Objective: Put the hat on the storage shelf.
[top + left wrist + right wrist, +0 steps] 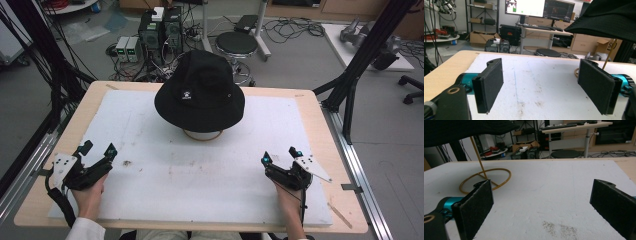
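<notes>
A black bucket hat point(200, 92) rests on a thin golden wire stand point(202, 135) at the middle back of the white mat point(200, 175). The stand's ring base point(485, 180) and sloping rod appear in the right gripper view, with the hat's brim point(466, 130) above. The hat's brim point(609, 22) also overhangs the top right of the left gripper view. My left gripper point(97, 148) sits near the mat's left front, open and empty. My right gripper point(281, 155) sits at the right front, open and empty. Both are well short of the hat.
The mat covers a wooden table point(327, 130) with bare edges. Faint dirt marks point(126, 163) dot the mat near the left gripper. Beyond the table stand a round stool point(236, 44), computer boxes point(160, 30) and cables on the floor. Black frame posts point(360, 60) rise at the right.
</notes>
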Tool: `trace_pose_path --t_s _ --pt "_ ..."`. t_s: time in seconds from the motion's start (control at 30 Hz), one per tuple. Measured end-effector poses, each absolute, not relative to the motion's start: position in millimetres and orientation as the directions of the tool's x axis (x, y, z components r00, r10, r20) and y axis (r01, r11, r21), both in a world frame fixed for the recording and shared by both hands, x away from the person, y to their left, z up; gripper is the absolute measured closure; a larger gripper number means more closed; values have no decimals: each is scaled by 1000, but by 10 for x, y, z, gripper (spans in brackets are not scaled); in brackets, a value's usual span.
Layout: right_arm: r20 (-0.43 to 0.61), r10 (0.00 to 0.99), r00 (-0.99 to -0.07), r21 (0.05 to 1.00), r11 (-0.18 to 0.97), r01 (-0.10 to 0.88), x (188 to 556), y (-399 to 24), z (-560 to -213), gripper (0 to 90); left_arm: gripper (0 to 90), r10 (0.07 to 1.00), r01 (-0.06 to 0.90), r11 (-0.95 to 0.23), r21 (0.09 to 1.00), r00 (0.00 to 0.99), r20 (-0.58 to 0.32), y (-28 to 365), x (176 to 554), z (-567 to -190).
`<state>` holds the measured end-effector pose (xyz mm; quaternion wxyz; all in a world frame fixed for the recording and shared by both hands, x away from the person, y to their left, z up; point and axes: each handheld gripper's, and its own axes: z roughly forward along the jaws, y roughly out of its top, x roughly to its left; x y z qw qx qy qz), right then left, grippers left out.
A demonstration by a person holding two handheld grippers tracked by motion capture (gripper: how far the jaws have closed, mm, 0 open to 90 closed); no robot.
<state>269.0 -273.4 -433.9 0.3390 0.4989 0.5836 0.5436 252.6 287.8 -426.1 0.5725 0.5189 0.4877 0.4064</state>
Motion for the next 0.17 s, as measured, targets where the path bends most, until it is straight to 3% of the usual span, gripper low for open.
trace_pose_path --t_s 0.17 --pt "143 951 -274 973 -85 212 2698 -2737 -4342 41 211 972 42 130 991 191 -136 2888 2516 -4266"
